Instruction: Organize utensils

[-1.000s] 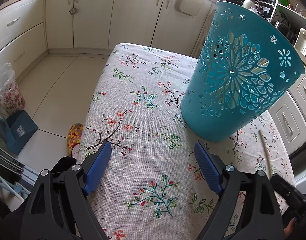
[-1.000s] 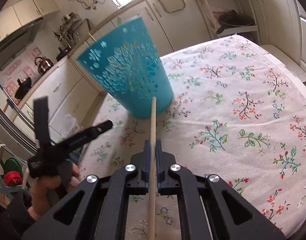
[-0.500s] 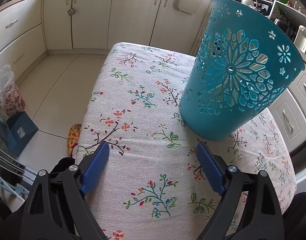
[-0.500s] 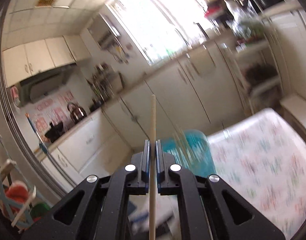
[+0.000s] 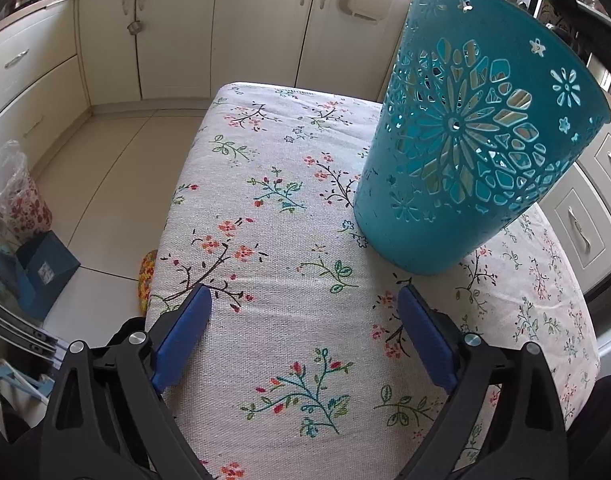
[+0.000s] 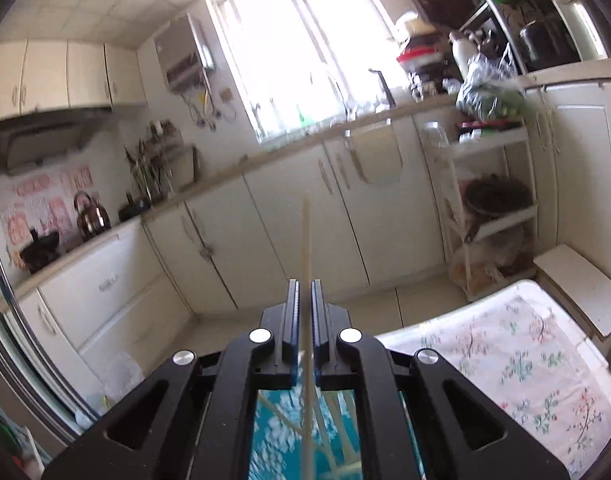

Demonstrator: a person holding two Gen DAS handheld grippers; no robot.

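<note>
Right gripper [image 6: 304, 344] pinches a wooden chopstick [image 6: 305, 248], long axis along its fingers, right above the teal basket [image 6: 305, 436]. Left gripper [image 5: 303, 332] empty, jaws opening, basket [image 5: 465, 140] far right on the floral surface [image 5: 273, 208].

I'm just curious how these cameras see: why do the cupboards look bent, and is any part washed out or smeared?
Both views: fisheye lens bows straight cupboard lines. Right wrist view: the window is blown out white, and the teal basket below the jaws is smeared. Left wrist view: evenly lit and sharp on the floral tablecloth.
</note>
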